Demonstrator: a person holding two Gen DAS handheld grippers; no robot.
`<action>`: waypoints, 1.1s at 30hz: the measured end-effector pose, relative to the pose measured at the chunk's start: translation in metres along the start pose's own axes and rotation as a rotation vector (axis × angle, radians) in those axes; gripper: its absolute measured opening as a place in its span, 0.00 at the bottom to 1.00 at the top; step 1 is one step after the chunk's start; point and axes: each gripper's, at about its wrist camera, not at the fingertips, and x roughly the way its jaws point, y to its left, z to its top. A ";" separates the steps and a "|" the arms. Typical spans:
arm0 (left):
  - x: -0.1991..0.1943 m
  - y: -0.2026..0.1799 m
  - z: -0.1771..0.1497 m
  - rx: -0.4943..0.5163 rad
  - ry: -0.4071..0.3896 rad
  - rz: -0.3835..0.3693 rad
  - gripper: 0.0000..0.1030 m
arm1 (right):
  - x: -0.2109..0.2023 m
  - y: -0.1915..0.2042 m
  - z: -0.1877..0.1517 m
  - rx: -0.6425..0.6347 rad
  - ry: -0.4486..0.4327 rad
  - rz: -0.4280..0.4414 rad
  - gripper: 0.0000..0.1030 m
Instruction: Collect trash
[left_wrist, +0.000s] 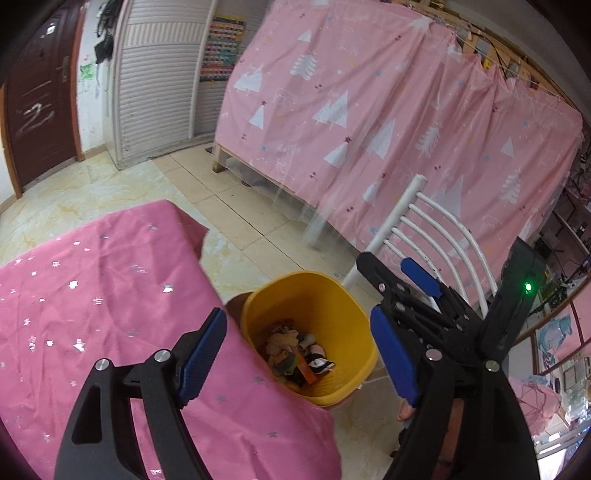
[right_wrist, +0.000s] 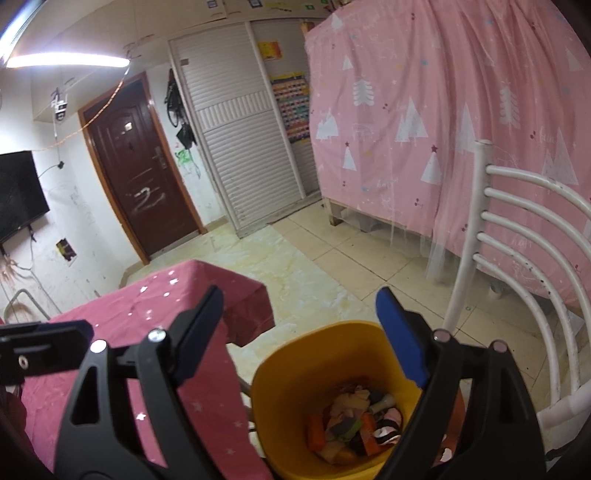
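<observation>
Beside the yellow bin (right_wrist: 295, 384), a white chair (right_wrist: 524, 236) and pink-clothed table (left_wrist: 92, 295).

Bin (left_wrist: 310, 295) sits on the floor just right of the table (left_wrist: 92, 295), trash (left_wrist: 295, 350) piled inside it. Chair (left_wrist: 436, 236) stands right of the bin; curtain (left_wrist: 388, 110) hangs behind both.

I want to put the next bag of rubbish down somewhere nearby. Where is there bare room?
The pink tablecloth left of the yellow bin is bare. So is the tiled floor between the table and the pink curtain. It is tight right of the bin, by the white chair.
</observation>
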 end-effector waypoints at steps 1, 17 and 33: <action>-0.003 0.004 -0.001 -0.004 -0.009 0.007 0.70 | -0.001 0.006 -0.002 -0.004 -0.001 0.007 0.84; -0.064 0.113 -0.032 -0.169 -0.119 0.236 0.80 | 0.000 0.103 -0.025 -0.076 0.070 0.222 0.89; -0.123 0.208 -0.086 -0.320 -0.187 0.488 0.80 | -0.010 0.200 -0.058 -0.256 0.114 0.352 0.93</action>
